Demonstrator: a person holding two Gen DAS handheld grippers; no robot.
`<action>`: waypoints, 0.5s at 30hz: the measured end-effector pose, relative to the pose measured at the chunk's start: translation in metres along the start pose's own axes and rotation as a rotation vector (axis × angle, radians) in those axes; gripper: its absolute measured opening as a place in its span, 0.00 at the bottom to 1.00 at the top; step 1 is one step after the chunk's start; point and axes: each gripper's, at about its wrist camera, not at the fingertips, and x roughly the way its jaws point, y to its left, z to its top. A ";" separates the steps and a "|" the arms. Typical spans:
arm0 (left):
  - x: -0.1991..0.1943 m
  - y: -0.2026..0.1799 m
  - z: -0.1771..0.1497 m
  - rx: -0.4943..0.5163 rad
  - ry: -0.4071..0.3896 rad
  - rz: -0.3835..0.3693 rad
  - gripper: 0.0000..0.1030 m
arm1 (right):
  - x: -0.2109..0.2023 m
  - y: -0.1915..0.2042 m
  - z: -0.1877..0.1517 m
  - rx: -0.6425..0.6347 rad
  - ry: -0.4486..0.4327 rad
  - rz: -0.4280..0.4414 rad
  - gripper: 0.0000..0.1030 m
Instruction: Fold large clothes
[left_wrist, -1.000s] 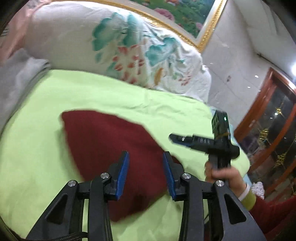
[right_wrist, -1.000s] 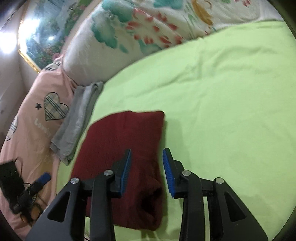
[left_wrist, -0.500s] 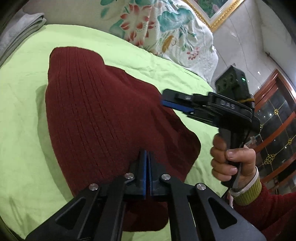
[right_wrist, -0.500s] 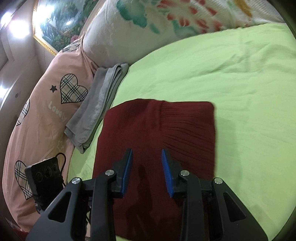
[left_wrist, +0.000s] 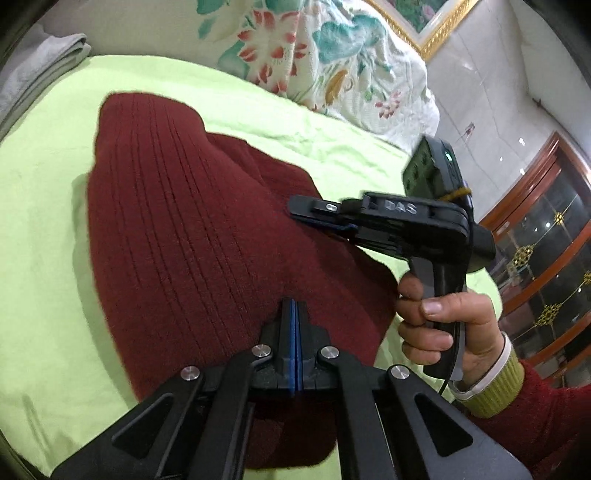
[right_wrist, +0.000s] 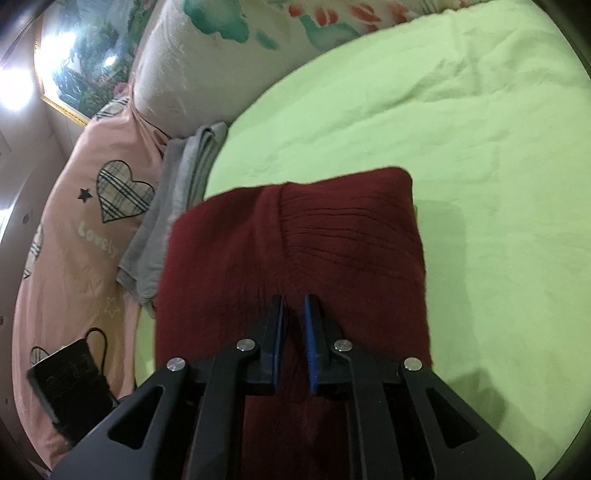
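Left wrist view: left gripper, blue pads pressed flat together, no visible knit between them; tips low over near edge of sweater. Right gripper, seen side-on, tips at sweater's right-hand edge, carried by a hand in a maroon sleeve with yellow-green cuff.

Right wrist view: right gripper, jaws just closing, a narrow gap left between pads, dark knit showing behind that gap; whether cloth is pinched, cannot tell.

Sweater: maroon ribbed knit, already folded to a thick rectangle, lying on lime-green bedsheet. Beyond sweater: floral pillow. Beside sweater's left edge: folded grey cloth, then pink quilt with plaid hearts.

Handling, judged: soft, limp, moderately weighty, non-slip, not fragile; layers prone to slide apart and sag if lifted by one point. Best taken at two near corners, pinching all layers together.
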 end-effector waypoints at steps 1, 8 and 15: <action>-0.008 0.001 0.000 -0.014 -0.008 -0.006 0.01 | -0.007 0.003 -0.002 -0.006 -0.008 0.002 0.12; -0.054 -0.014 -0.004 0.017 -0.086 -0.017 0.13 | -0.050 0.030 -0.045 -0.128 -0.011 0.064 0.12; -0.009 -0.004 -0.024 0.005 0.038 0.016 0.01 | -0.033 0.007 -0.063 -0.132 0.031 -0.077 0.14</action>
